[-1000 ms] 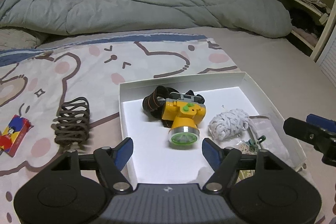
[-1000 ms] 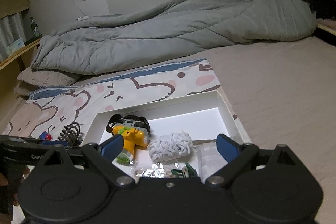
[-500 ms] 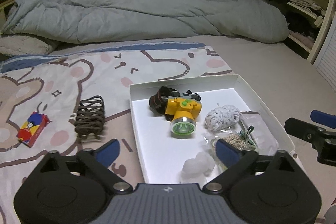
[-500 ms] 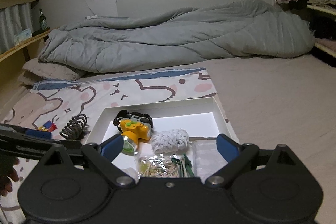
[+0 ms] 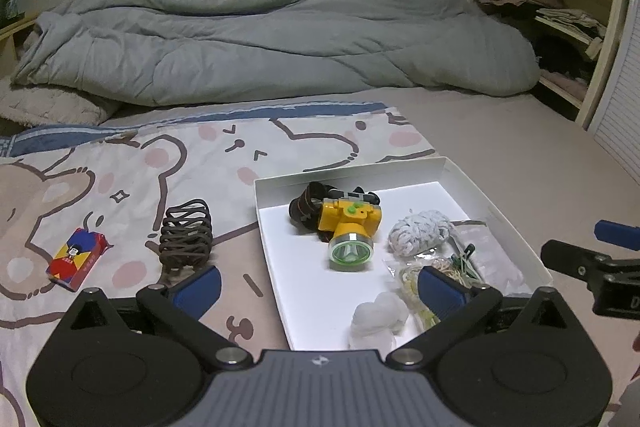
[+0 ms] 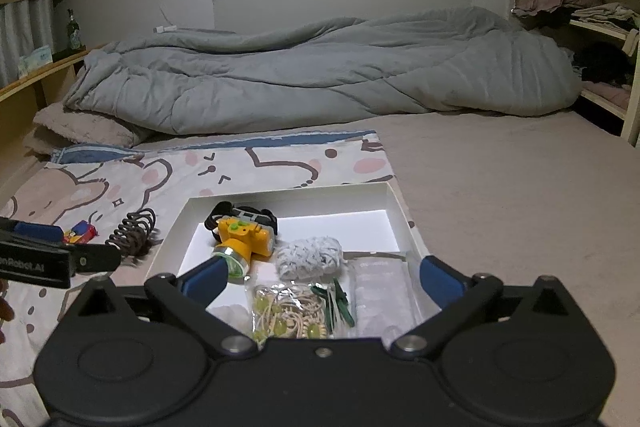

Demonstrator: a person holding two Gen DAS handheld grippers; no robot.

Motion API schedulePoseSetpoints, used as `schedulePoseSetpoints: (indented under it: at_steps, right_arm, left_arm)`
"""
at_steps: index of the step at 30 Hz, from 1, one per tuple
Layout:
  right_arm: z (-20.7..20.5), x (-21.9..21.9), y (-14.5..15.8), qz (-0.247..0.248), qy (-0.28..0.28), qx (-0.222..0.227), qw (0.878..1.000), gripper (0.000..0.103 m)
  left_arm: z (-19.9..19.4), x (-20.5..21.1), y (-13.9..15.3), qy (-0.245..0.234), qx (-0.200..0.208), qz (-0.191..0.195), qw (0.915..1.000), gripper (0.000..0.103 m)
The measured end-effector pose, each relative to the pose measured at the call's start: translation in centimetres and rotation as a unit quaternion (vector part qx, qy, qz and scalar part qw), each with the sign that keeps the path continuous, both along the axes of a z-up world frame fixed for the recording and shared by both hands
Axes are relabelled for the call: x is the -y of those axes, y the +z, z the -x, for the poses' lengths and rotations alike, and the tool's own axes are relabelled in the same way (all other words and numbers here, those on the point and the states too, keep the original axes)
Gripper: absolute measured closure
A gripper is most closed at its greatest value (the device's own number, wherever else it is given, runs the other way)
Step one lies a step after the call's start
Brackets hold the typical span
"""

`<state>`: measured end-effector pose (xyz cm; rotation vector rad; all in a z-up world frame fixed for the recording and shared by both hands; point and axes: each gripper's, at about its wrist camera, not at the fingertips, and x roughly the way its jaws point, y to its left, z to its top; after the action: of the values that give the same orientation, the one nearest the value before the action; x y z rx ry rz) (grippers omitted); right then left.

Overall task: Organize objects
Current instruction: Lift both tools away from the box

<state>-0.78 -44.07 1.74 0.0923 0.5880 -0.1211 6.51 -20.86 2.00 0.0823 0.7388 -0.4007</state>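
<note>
On a bed spread with a bear-print sheet [image 5: 168,155], both grippers hover empty, jaws spread. The shallow white cardboard box [image 5: 516,227] already holds a yellow headlamp [image 5: 350,227]. Probably next: the left gripper [image 5: 316,287] takes the dark brown wire coil [image 5: 186,233] lying outside, left of the box.
</note>
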Motion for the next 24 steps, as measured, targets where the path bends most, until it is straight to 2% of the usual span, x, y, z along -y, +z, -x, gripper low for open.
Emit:
schedulePoseSetpoints:
  at_steps: [14, 24]
  right_arm:
    - [-0.4, -0.9, -0.8, 0.000, -0.027, -0.020, 0.999, 0.000]
    - [-0.4, -1.1, -1.7, -0.031, -0.037, -0.008, 0.999, 0.000]
  left_arm:
    - [-0.8, -2.1, -0.7, -0.015, 0.009, 0.004, 0.9998, 0.000]
    - [-1.6, -3.6, -1.3, -0.031, 0.028, 0.004, 0.9991, 0.000]
